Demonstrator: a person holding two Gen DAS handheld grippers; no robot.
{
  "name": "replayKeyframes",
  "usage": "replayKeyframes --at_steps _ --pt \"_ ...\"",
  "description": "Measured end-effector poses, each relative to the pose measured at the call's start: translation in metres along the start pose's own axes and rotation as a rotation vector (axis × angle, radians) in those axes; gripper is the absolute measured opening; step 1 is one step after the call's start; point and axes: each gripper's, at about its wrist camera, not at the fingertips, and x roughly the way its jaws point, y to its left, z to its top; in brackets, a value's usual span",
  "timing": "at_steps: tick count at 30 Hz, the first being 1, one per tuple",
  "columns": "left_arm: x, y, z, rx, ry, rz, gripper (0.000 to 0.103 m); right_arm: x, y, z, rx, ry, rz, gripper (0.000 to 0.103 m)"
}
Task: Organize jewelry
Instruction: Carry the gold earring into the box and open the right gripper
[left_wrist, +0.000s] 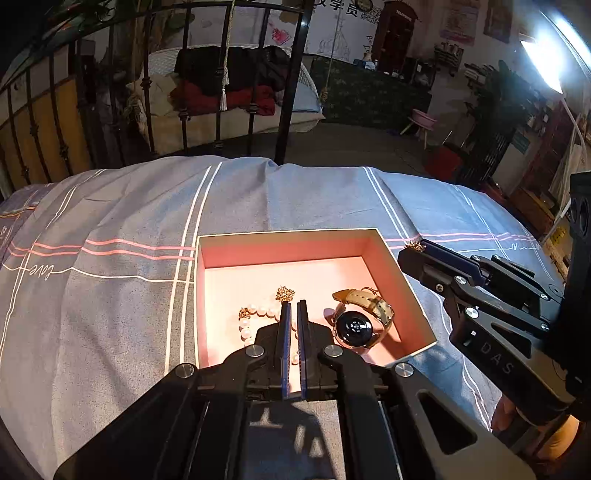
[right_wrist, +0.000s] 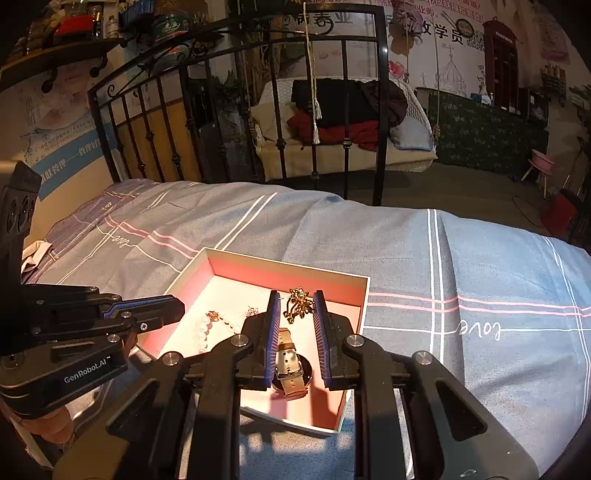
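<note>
An open pink-lined box sits on the grey bed cover. Inside lie a pearl bracelet, a small gold ornament and a watch with a beige strap. My left gripper hovers over the bracelet with its jaws nearly closed and nothing between them. My right gripper is over the box's right side, jaws apart, with a gold brooch hanging at the tips. Whether the pads touch the brooch is unclear.
The grey bed cover with white and pink stripes spreads around the box. A black iron bed frame stands at the far edge, and the room's furniture beyond it.
</note>
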Motion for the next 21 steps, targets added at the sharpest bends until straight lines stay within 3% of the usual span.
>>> replayKeyframes --at_steps 15,17,18,19,21 --pt "0.031 0.006 0.002 -0.021 0.062 0.012 0.004 0.037 0.005 -0.015 -0.024 0.082 0.025 0.019" --pt "0.030 0.008 0.002 -0.030 0.066 0.005 0.010 0.034 0.005 -0.017 -0.030 0.075 0.041 0.021" --pt "0.028 0.010 0.002 -0.038 0.065 0.001 0.024 0.033 0.006 -0.018 -0.038 0.081 0.045 0.024" --pt "0.025 0.012 0.001 -0.048 0.060 0.002 0.036 0.030 0.008 -0.019 -0.048 0.082 0.036 0.039" --pt "0.014 0.016 -0.001 -0.068 0.033 0.007 0.042 0.020 0.012 -0.021 -0.071 0.063 0.017 0.049"
